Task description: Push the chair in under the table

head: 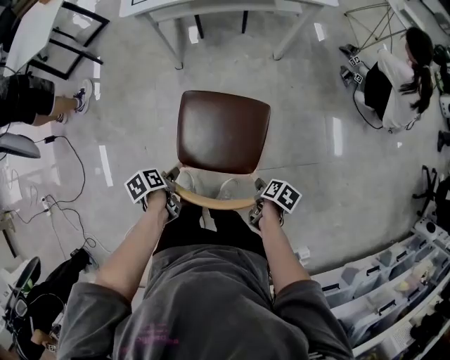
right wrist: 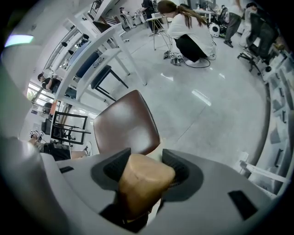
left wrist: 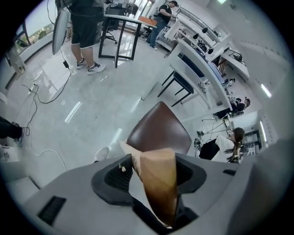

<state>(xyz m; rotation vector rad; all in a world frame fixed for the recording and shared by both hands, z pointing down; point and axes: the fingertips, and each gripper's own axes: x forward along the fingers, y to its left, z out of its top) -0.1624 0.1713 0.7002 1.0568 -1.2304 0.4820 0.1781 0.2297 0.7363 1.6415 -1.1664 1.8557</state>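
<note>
If one claw is pushed harder than the other, the wooden chair with the shiny brown seat (head: 222, 132) could be turned sideways and bumped into a leg of the white bench (head: 225, 8). The smooth wood could also be let slip, because only the tips of the pale, curved back rail (head: 214, 202) are held. The chair feet could be dragged roughly on the shiny grey floor (head: 316, 176).

The left claw (head: 171, 200) is closed on the left end of the back rail, and the right claw (head: 259, 205) is closed on the right end. Wood is seen filling the gap between each pair of jaws. The chair is placed just in front of both claws, with its seat pointed at the white bench. It is well apart from the bench and is not yet under it.
</note>
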